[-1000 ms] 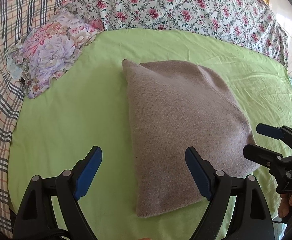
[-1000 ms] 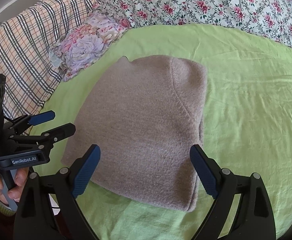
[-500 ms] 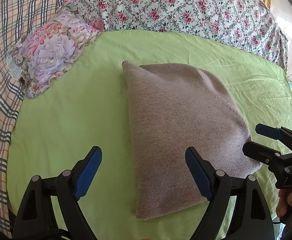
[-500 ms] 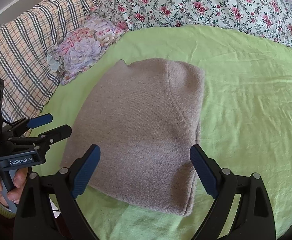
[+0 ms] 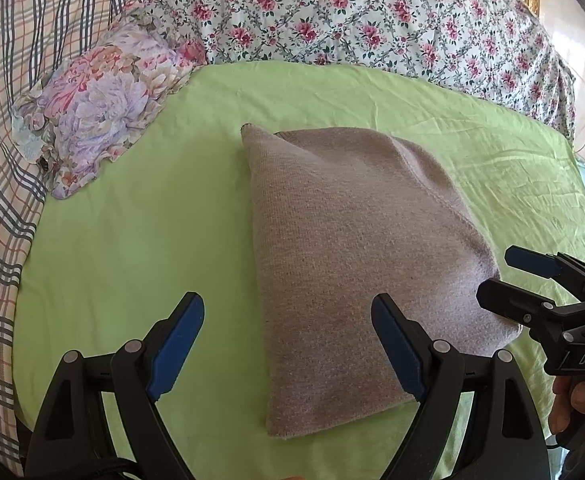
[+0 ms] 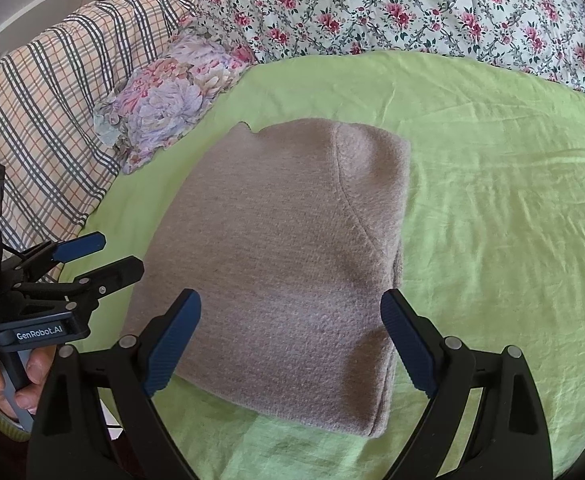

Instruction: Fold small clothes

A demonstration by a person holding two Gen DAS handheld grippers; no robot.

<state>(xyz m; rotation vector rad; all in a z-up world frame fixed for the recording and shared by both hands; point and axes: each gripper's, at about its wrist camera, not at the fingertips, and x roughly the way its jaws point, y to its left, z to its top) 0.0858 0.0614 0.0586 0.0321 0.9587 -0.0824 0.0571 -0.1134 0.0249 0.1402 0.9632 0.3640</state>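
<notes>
A folded grey knit (image 5: 356, 264) lies in the middle of the green sheet (image 5: 132, 240), near the front edge. Both grippers hang over this edge with jaws wide apart and nothing in them: the left gripper (image 6: 92, 258) reads "GenRobot.AI", the right gripper (image 5: 504, 276) shows "DAS".

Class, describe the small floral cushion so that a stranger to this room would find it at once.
Start at the light green bedsheet where the folded grey-brown knitted garment lies. At its far corner, against the checked blanket, sits the small frilled cushion. Its large lilac and pink blooms differ from the tiny red roses on the white floral quilt.
</notes>
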